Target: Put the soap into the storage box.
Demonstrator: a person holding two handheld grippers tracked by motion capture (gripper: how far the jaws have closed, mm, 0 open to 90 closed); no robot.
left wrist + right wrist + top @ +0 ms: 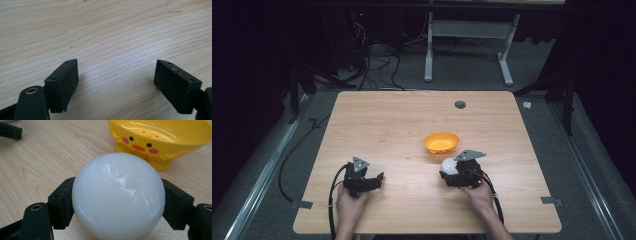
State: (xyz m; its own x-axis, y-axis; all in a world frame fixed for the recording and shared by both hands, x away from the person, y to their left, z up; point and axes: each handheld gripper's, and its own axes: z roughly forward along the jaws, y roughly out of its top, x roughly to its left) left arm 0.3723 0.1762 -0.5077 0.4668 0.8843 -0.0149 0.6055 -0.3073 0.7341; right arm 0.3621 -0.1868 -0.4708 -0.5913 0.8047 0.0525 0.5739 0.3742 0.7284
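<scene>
The right gripper (117, 202) has its fingers (61, 203) clamped on either side of a white ball (117, 195), which sits low over the counter (387, 125) just in front of the yellow bowl (162, 140); the grasp looks done, and what seems left — judging by how close the two stand — is to lift the ball and set it into the bowl. The left gripper (115, 82) has its fingers (63, 82) wide apart over bare wood, holding nothing, well away from the bowl in the high view. The ball is smooth, slightly waxy and translucent, rounded like a dome, with faint scuffs catching the light; the bowl is glossy plastic — a duckling face printed on its side, small feet beneath, and tiny holes in its floor; the counter is pale wood-grain laminate, matte.
</scene>
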